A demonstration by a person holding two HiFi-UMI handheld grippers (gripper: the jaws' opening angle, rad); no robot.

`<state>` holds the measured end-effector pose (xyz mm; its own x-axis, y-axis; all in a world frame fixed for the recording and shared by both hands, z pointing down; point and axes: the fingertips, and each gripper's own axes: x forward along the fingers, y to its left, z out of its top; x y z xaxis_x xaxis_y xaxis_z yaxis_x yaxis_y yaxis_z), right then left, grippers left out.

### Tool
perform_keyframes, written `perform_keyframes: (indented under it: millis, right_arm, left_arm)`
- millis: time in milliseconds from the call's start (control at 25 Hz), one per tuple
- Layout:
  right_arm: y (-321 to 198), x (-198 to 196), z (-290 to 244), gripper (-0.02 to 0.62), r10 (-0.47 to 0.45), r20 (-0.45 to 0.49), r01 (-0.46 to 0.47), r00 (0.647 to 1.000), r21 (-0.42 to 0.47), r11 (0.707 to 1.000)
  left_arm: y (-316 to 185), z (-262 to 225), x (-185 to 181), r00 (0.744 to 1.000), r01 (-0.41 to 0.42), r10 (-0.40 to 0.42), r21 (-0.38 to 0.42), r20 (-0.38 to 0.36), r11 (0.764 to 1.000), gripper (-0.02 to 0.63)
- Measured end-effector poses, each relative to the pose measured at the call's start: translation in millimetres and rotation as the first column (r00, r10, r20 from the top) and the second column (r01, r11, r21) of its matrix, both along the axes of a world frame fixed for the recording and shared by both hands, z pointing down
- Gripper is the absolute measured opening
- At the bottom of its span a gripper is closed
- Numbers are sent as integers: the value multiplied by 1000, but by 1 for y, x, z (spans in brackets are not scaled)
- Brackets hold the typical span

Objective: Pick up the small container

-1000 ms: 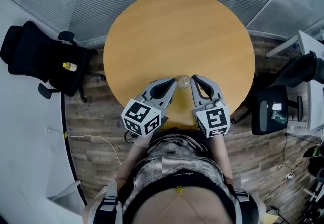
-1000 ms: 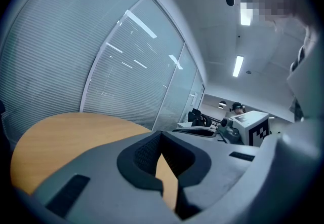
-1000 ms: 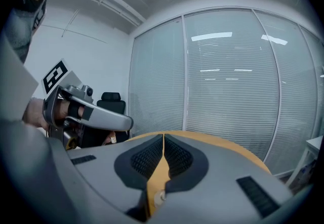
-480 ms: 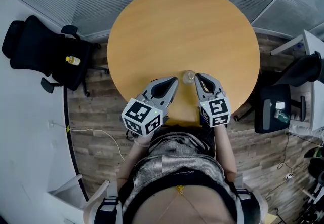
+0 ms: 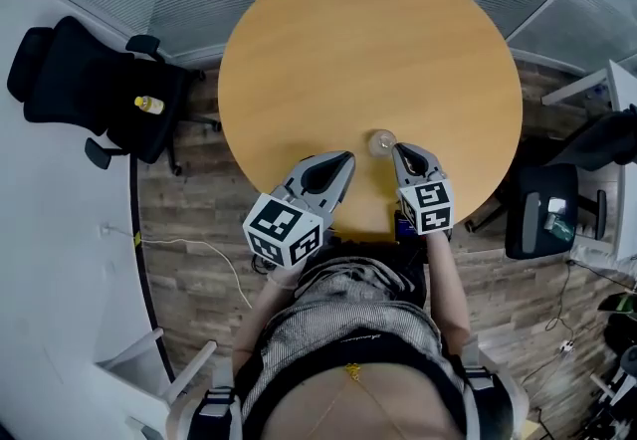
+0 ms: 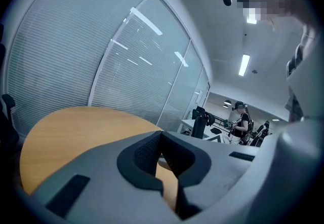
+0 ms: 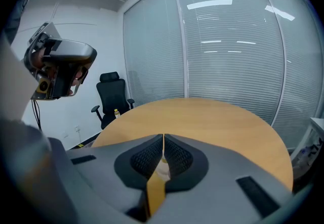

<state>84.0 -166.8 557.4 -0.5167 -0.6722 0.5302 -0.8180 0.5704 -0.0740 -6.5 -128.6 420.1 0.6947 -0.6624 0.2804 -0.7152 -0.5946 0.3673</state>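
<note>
A small clear round container (image 5: pixel 382 141) stands on the round wooden table (image 5: pixel 368 40), near its front edge. My right gripper (image 5: pixel 398 151) is low over the table with its tip just behind and to the right of the container; its jaws are shut, tips touching, and hold nothing. In the right gripper view (image 7: pixel 163 138) a pale patch shows through the slit under the tips, over the table (image 7: pixel 212 116). My left gripper (image 5: pixel 346 160) hovers to the container's left, a little apart from it. Its jaws meet at the tips (image 6: pixel 161 134) with nothing between them.
A black office chair (image 5: pixel 85 80) with a yellow bottle (image 5: pixel 149 106) on its seat stands left of the table. Another chair (image 5: pixel 542 219) and a white desk (image 5: pixel 612 90) are at the right. Glass walls with blinds run behind. A person (image 6: pixel 239 121) stands far off.
My right gripper has sunk toward the table and now looks smaller, its tip close beside the container. The left gripper has barely shifted. The head view has drifted slightly.
</note>
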Motion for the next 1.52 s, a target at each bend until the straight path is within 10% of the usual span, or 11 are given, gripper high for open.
perform_keyframes:
  millis: [1520]
  right_arm:
    - [-4, 11, 80, 21, -37, -88, 22, 995, -162, 987]
  left_arm:
    - [-3, 17, -10, 1000, 18, -18, -43, 2, 999, 5]
